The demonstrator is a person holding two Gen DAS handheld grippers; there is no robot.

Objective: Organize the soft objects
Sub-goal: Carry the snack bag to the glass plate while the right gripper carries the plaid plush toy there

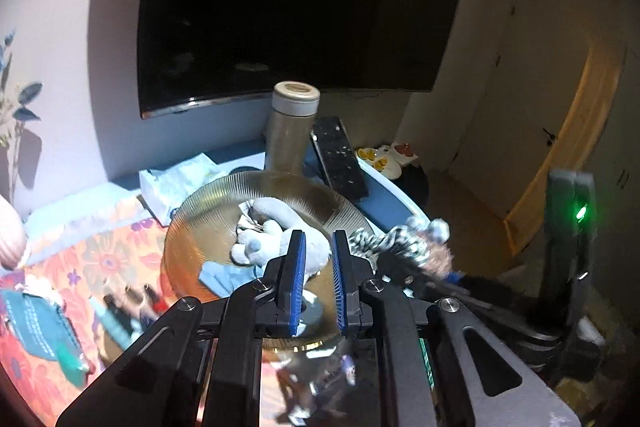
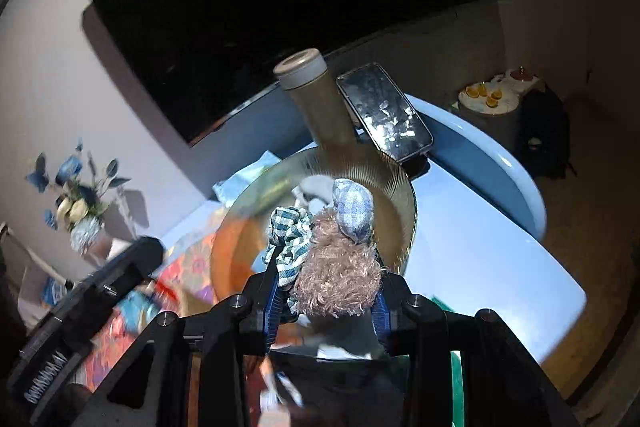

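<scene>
Left wrist view: the left gripper is hanging empty, fingers nearly closed, above the ribbed amber glass bowl holding a grey plush toy.

Right wrist view: the right gripper is gripping a curly-haired checked rag doll over that bowl; lowering before releasing seems wise.

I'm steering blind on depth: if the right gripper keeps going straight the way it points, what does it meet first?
Probably the ribbed glass bowl: the right gripper, shut on the stuffed doll, aims into it, likely onto the grey plush toy inside. Depth is unclear.
</scene>
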